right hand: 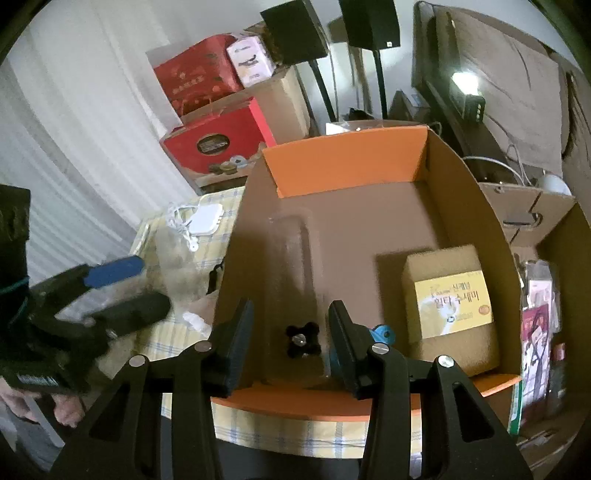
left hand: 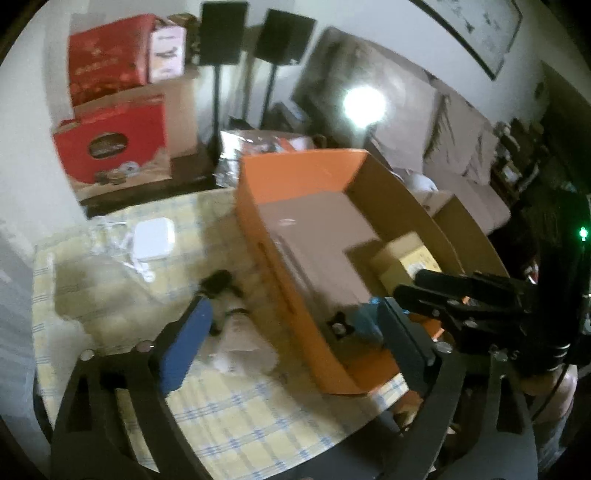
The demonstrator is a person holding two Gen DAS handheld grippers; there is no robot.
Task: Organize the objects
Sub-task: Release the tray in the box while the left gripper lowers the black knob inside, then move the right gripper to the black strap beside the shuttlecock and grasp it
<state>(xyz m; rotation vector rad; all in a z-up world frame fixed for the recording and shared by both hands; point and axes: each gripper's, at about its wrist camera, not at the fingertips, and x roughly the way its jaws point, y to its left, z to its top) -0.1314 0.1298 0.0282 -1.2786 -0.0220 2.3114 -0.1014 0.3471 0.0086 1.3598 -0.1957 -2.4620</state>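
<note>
An open cardboard box with orange flaps (right hand: 347,166) (left hand: 295,177) stands on the checked tablecloth. Inside lie a brown box with a yellow label (right hand: 450,306) (left hand: 406,262), a clear acrylic holder with a black knob (right hand: 303,339) (left hand: 338,326) and a small blue piece (right hand: 384,332). My right gripper (right hand: 291,343) is open over the box's near edge, jaws either side of the knob, empty. My left gripper (left hand: 291,325) is open; its jaws straddle the box's left wall. It also shows in the right wrist view (right hand: 122,291). A black item (left hand: 219,282) and crumpled white paper (left hand: 240,350) lie on the cloth.
A white charger with cable (left hand: 153,240) (right hand: 205,219) and clear plastic wrap (left hand: 107,280) lie on the table's far left. Red gift boxes (left hand: 110,147), black speaker stands (left hand: 221,33) and more cardboard boxes (right hand: 524,210) crowd the back and right.
</note>
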